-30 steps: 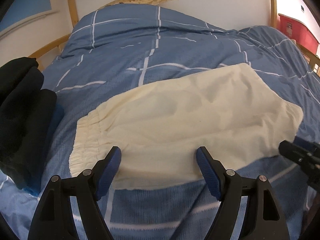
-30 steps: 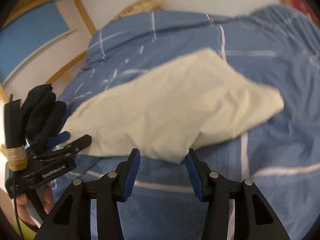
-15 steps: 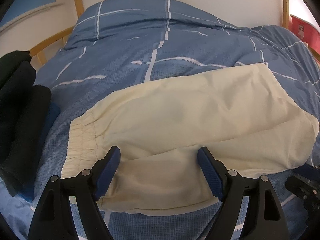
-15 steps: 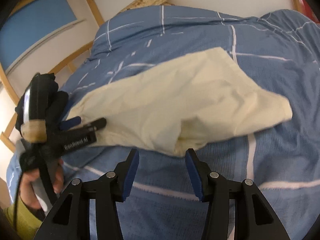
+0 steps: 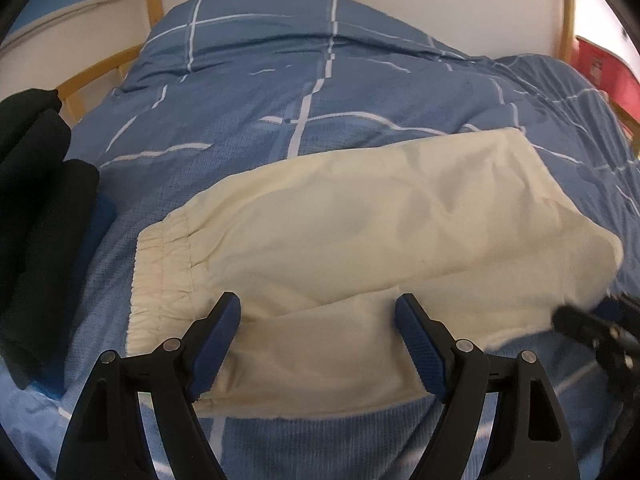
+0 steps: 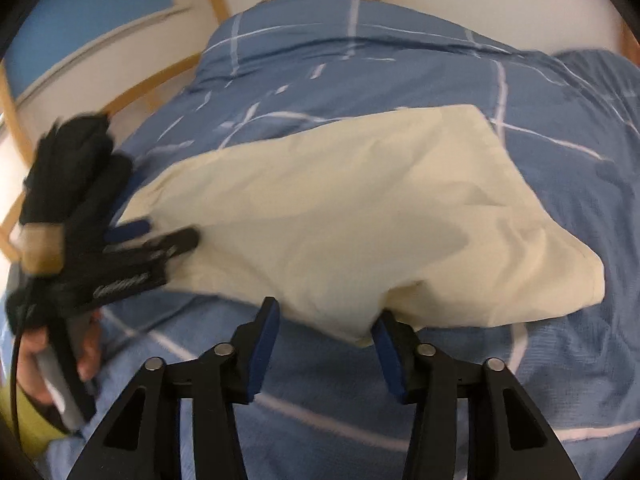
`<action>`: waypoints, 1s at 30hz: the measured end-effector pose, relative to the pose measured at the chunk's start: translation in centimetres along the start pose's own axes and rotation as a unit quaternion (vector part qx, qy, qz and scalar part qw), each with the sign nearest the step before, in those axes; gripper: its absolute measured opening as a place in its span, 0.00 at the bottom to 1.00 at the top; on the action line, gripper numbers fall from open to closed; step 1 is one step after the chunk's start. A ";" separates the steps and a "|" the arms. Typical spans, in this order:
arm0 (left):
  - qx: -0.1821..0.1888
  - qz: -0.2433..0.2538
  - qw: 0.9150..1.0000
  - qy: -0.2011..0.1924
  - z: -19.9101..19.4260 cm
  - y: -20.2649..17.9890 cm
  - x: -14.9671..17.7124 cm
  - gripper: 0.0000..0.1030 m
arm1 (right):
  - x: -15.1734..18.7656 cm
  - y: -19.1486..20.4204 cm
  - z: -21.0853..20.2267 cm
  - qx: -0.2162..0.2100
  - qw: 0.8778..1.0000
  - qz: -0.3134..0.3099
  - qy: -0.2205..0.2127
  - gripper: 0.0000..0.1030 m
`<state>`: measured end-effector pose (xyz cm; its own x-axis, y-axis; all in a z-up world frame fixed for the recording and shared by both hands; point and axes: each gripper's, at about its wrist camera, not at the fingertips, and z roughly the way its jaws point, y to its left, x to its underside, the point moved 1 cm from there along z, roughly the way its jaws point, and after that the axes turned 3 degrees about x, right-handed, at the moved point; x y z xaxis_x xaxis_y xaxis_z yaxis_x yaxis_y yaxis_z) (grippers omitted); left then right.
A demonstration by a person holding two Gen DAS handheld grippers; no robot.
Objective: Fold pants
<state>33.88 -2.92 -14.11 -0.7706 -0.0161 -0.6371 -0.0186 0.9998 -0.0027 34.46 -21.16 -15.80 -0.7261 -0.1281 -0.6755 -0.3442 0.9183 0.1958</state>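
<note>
Pants lie folded on the bed, my left gripper wide apart, my right gripper just closing around a loose corner that may slip, undoing the fold

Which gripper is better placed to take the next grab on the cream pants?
Right, probably. The right gripper has been closing, its jaws flanking a raised corner of the cream pants. The left gripper stands wide open over flat cloth.
</note>
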 end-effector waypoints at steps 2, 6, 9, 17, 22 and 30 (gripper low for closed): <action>0.006 0.016 1.000 -0.010 -1.4 0.1 0.7 0.77 | 0.2 0.4 -0.4 -0.001 1.000 -0.018 -0.001 0.31; -0.034 0.053 0.997 -0.040 -5.2 0.8 3.1 0.86 | 1.0 1.3 -0.9 0.014 0.998 -0.068 0.012 0.08; -0.063 0.103 0.991 -0.050 -6.8 0.6 5.4 0.87 | 1.6 1.3 -2.2 0.031 0.996 -0.085 0.014 0.06; -0.074 0.068 0.994 -0.034 -7.1 2.7 6.1 0.87 | 3.6 3.1 -2.9 0.071 0.988 -0.132 0.041 0.06; -0.066 0.067 0.995 -0.018 -7.2 2.6 5.9 0.87 | 4.0 3.2 -2.5 0.090 0.987 -0.125 0.053 0.06; -0.006 0.109 0.992 -0.058 -8.7 0.3 2.9 0.87 | 5.4 2.4 -7.6 0.152 0.988 -0.032 -0.022 0.46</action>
<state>26.11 -2.79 -9.26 -0.6790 0.2023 -0.7057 0.1323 0.9793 0.1535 25.19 -22.46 -13.60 -0.6793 -0.1786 -0.7117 -0.1889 0.9798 -0.0656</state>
